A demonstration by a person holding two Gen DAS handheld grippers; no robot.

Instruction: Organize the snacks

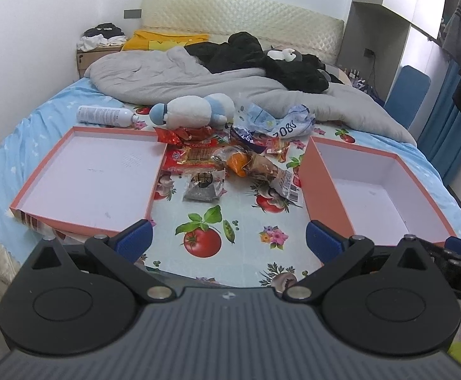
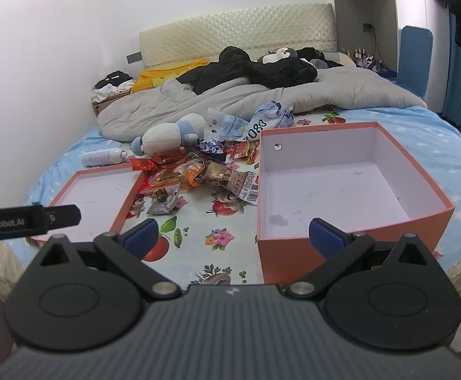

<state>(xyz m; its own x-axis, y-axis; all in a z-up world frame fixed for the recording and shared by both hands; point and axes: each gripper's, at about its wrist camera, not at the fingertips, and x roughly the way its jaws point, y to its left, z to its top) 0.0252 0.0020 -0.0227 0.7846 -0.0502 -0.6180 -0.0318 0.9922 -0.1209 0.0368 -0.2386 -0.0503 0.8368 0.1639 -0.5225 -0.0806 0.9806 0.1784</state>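
A bed [image 1: 18,133] is carrying a printed cloth [image 1: 239,221] on which everything is lying. A deep orange box [image 2: 350,190] is sitting empty at the right and a shallow orange lid [image 1: 88,177] is lying empty at the left. Between them a pile of snacks [image 1: 224,158] is resting, with a plush toy [image 1: 192,112] and a white spray can [image 1: 103,115] just behind it. The left gripper [image 1: 228,239] and right gripper [image 2: 233,237] are hovering at the near edge, jaws spread wide and holding nothing.
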